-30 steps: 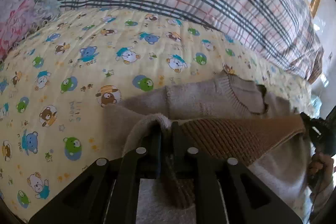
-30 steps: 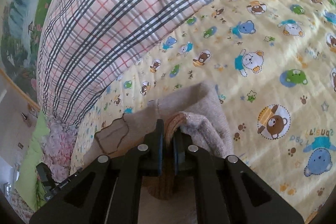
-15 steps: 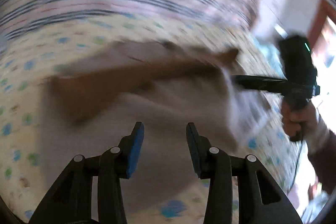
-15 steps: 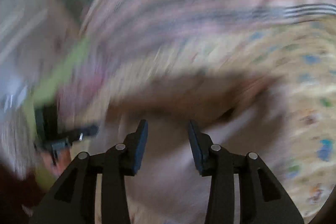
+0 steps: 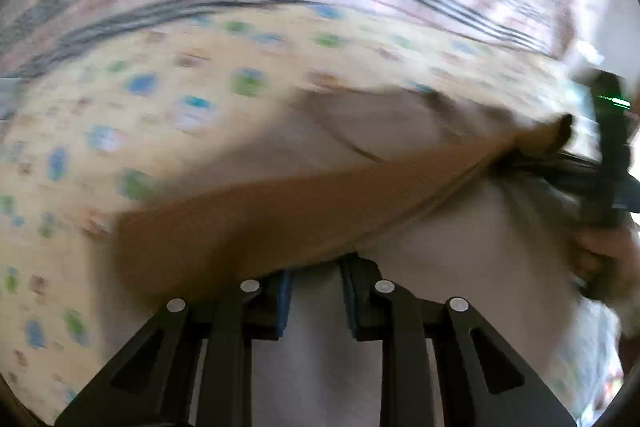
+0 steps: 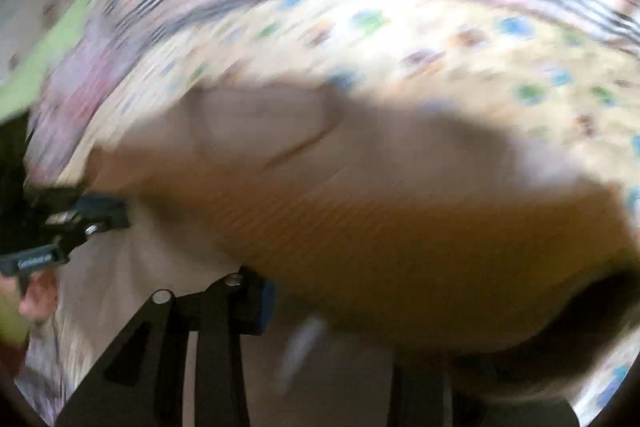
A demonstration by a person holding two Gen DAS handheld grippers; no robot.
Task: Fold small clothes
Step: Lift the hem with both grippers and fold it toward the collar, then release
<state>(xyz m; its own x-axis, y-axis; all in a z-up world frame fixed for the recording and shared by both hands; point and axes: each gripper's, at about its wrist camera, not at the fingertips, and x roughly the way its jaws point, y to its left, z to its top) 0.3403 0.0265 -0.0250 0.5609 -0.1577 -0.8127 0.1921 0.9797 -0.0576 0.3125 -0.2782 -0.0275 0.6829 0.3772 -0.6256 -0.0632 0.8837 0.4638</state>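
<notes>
Bed sheet point(image 5: 168, 115) under the sweater point(image 5: 400, 131), both hand-held grippers closing again: left hand-held gripper point(image 5: 316, 291) jaws apart over grey knit, right hand-held gripper point(image 6: 328, 311) half hidden by the brown hem, grip unclear; next, re-pinch for another fold.

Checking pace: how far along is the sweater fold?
Done: no finished fold visible. In hand: sweater lies on the sheet, brown hem draped over the left gripper, whose fingers just closed partway, cloth showing between them. Left: every fold. Blur hides detail.
</notes>
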